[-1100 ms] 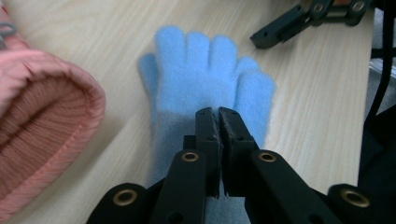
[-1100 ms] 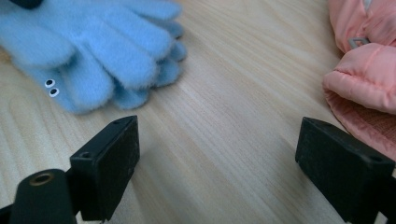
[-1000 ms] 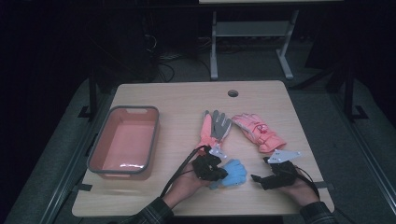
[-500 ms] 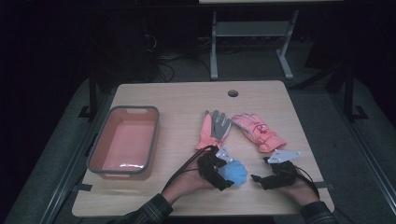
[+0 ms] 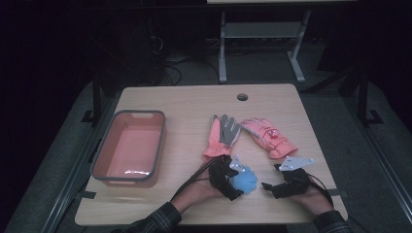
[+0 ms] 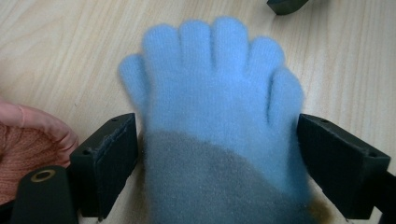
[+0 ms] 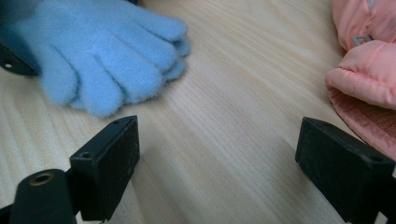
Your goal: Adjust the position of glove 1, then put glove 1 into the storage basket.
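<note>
Blue glove [image 6: 215,107], pink gloves [image 5: 266,137] beyond, tray [image 5: 99,158] left

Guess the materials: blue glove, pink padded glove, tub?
Blue glove: fuzzy knit, likely fleece or acrylic; soft napped surface, grey cuff. Pink padded glove: smooth puffy shell, probably nylon or polyester. Tub: looks like glossy moulded plastic, orange with grey rim; a highlight shows on its floor.
</note>
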`<state>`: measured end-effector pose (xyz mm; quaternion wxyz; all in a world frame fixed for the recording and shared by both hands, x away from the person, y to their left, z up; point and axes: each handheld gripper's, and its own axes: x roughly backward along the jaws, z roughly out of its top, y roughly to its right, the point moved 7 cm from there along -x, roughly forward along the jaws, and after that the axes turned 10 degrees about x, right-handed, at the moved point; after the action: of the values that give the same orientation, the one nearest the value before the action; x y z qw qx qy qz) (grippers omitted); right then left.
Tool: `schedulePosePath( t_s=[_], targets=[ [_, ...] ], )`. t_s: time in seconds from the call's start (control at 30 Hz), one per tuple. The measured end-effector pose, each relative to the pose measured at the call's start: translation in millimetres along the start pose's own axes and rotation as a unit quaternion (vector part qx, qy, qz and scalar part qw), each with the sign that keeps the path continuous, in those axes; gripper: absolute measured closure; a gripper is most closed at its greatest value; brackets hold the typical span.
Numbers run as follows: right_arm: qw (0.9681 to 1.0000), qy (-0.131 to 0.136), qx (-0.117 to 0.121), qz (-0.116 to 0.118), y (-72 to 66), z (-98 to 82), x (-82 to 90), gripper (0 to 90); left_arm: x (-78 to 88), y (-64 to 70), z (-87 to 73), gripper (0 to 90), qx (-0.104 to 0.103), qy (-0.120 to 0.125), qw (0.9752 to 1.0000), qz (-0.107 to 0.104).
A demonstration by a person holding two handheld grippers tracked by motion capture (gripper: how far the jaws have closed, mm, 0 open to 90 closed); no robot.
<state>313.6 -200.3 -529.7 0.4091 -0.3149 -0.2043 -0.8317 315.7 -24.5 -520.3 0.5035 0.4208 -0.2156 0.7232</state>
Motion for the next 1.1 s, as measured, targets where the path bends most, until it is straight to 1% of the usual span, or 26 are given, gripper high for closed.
schedulePosePath(
  t_s=[0.1, 0.13, 0.17, 0.27, 0.37, 0.4, 0.47, 0.5, 0.67, 0.77, 0.87, 0.9, 0.97, 1.0, 1.03, 1.07, 1.1],
  targets=[
    [1.0000, 0.000, 0.000, 0.000, 0.0, 0.0, 0.0, 13.0, 0.3, 0.7, -0.3, 14.5, -0.005, 0.000, 1.0000, 0.003],
    [1.0000, 0.000, 0.000, 0.000, 0.0, 0.0, 0.0, 13.0, 1.2, 1.3, -0.5, 15.5, -0.007, 0.000, 1.0000, 0.000],
    [1.0000, 0.000, 0.000, 0.000, -0.1, 0.0, 0.0, 13.0, 1.7, 2.1, -0.3, 19.1, -0.008, 0.004, 1.0000, 0.000],
    [1.0000, 0.000, 0.000, 0.000, -0.1, 0.0, 0.0, 13.0, 2.4, 2.7, -0.4, 23.9, -0.005, 0.009, 0.9999, 0.000],
    [1.0000, 0.000, 0.000, 0.000, -0.1, 0.0, 0.0, 13.0, 3.4, 3.0, -0.6, 27.2, -0.001, 0.009, 1.0000, 0.000],
    [1.0000, 0.000, 0.000, 0.000, -0.1, 0.0, 0.0, 13.0, 4.5, 3.0, -0.7, 29.3, -0.005, 0.005, 1.0000, -0.001],
    [1.0000, 0.000, 0.003, 0.003, -0.8, -0.3, 0.4, 13.0, 5.2, 4.2, -0.2, 35.8, -0.005, 0.006, 1.0000, -0.002],
    [1.0000, 0.002, 0.006, 0.003, -0.5, -0.4, 0.3, 13.0, 5.8, 4.6, -0.1, 38.9, -0.009, 0.005, 0.9999, -0.002],
    [1.0000, 0.001, 0.004, 0.003, -0.9, -0.4, 0.4, 12.9, 7.5, 6.4, 0.2, 53.7, -0.010, 0.004, 0.9999, -0.006],
    [1.0000, 0.001, 0.004, 0.003, -0.9, -0.4, 0.4, 12.9, 8.6, 6.1, 0.0, 64.8, -0.010, 0.003, 0.9999, -0.008],
    [1.0000, 0.001, 0.004, 0.003, -1.0, -0.4, 0.4, 13.0, 8.7, 7.1, 0.4, 70.0, -0.014, 0.002, 0.9999, -0.008],
    [1.0000, 0.001, 0.004, 0.003, -0.9, -0.4, 0.4, 12.9, 8.9, 7.0, 0.5, 71.2, -0.013, 0.000, 0.9999, -0.010],
    [1.0000, 0.002, 0.006, 0.002, -0.4, -0.3, 0.3, 12.9, 9.0, 6.7, 1.1, 72.1, -0.003, 0.004, 0.9998, -0.018],
    [1.0000, 0.002, 0.007, 0.003, -0.4, -0.3, 0.3, 12.9, 9.2, 6.7, 1.5, 72.4, 0.005, 0.007, 0.9996, -0.026],
    [1.0000, 0.002, 0.007, 0.003, -0.5, -0.3, 0.3, 12.9, 10.7, 6.0, 1.5, 72.8, 0.010, 0.005, 0.9993, -0.035],
    [0.9999, 0.001, 0.010, 0.003, -0.3, -0.5, 0.4, 12.9, 11.3, 6.2, 2.1, 73.2, 0.019, 0.010, 0.9989, -0.042],
    [0.9999, 0.002, 0.011, 0.004, -0.3, -0.5, 0.3, 12.9, 12.6, 5.8, 2.2, 73.5, 0.020, 0.011, 0.9987, -0.046]
  ],
)
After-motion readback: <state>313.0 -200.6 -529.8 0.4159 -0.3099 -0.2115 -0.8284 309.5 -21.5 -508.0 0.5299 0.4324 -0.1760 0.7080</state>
